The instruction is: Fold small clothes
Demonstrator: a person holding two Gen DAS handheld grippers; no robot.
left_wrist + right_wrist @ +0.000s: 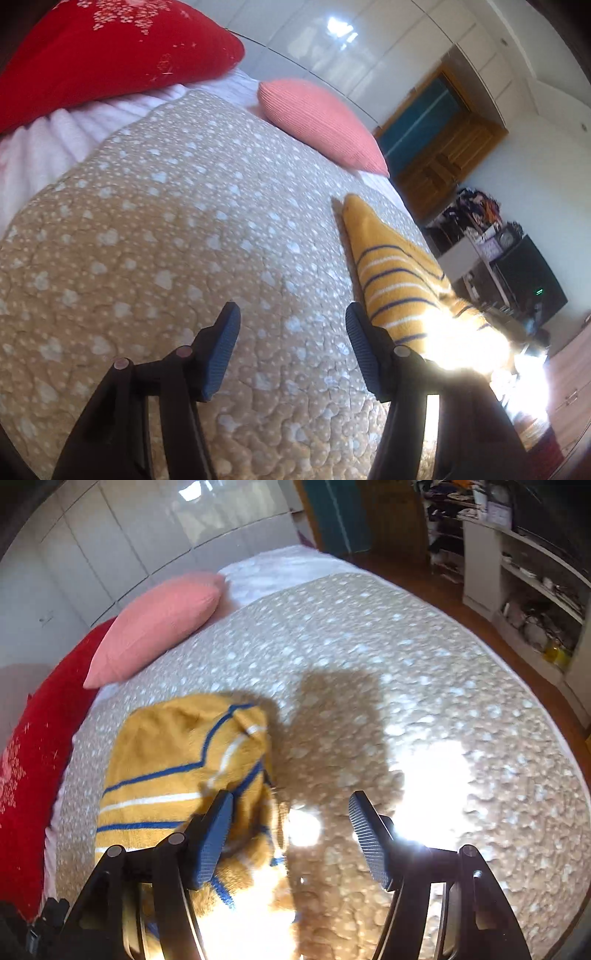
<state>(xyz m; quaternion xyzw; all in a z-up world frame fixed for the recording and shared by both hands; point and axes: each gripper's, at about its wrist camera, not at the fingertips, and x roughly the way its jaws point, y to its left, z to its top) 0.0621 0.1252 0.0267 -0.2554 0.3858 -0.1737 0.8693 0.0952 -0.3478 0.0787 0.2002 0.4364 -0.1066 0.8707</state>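
Note:
A small yellow garment with blue and white stripes lies on the tan quilted bedspread. In the left wrist view it is to the right of my left gripper, which is open and empty above the quilt. In the right wrist view the garment lies bunched at lower left, its right edge under and past the left finger of my right gripper. The right gripper is open, jaws wide, with the garment's edge between them and the quilt. Bright sun glare hides the garment's near part.
A pink cushion and a large red cushion lie at the head of the bed; both show in the right wrist view. White wardrobe doors stand behind. Shelves and wooden floor lie beyond the bed's right edge.

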